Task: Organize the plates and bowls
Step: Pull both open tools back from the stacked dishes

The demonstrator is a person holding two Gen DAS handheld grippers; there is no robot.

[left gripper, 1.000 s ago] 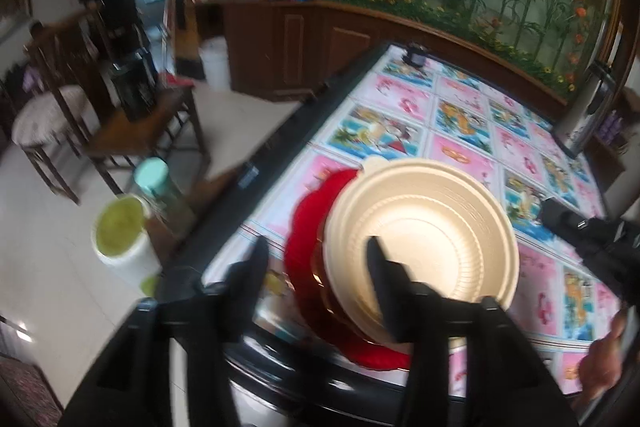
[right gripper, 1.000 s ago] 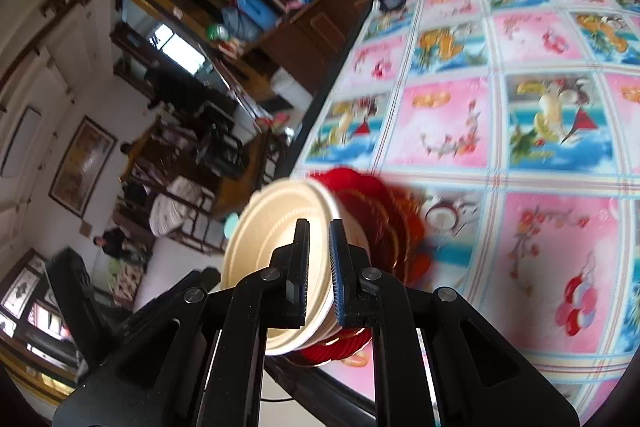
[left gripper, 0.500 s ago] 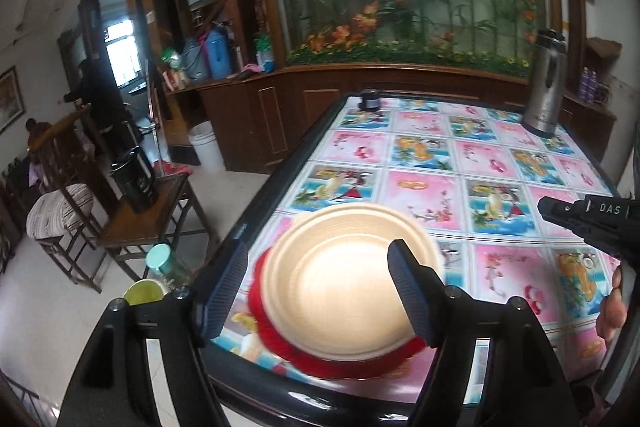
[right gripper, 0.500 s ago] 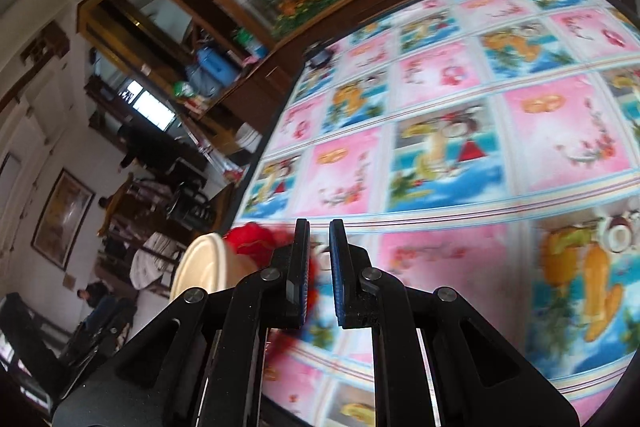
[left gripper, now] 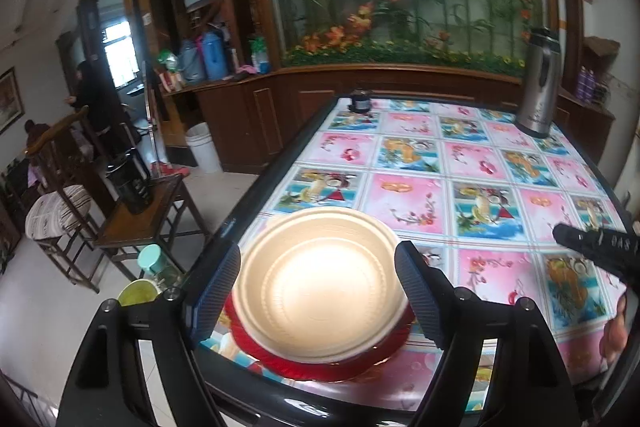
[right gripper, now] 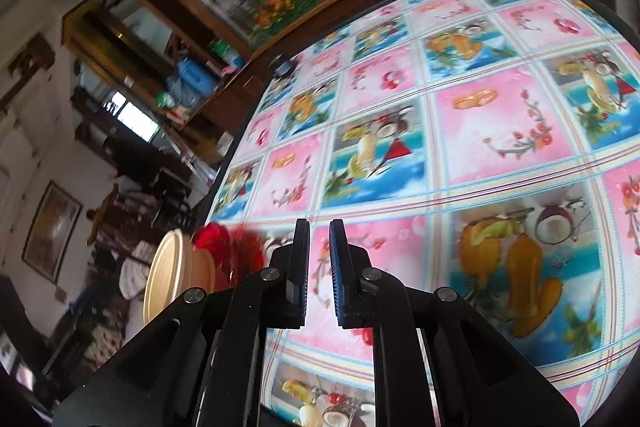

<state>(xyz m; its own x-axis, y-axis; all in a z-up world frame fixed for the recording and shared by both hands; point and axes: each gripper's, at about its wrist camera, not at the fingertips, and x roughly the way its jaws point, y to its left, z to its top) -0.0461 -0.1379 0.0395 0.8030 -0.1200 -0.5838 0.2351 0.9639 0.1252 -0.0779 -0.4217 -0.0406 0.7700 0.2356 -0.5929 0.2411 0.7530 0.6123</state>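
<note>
Left gripper [left gripper: 318, 281] jaws just opened wide, nothing gripped; cream bowl [left gripper: 320, 287] seated on red plate [left gripper: 320, 367]. Right gripper [right gripper: 319, 267] closed, empty.

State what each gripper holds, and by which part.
Nothing is held. The left gripper stands open around the cream bowl without touching; the right gripper is shut on nothing.

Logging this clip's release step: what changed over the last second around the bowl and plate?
The left gripper has just been opening: it let go of the cream bowl, which sits level on the red plate between the jaws, untouched. The right gripper swung away to the right, leaving the stack at its left. It stayed shut and empty.
</note>
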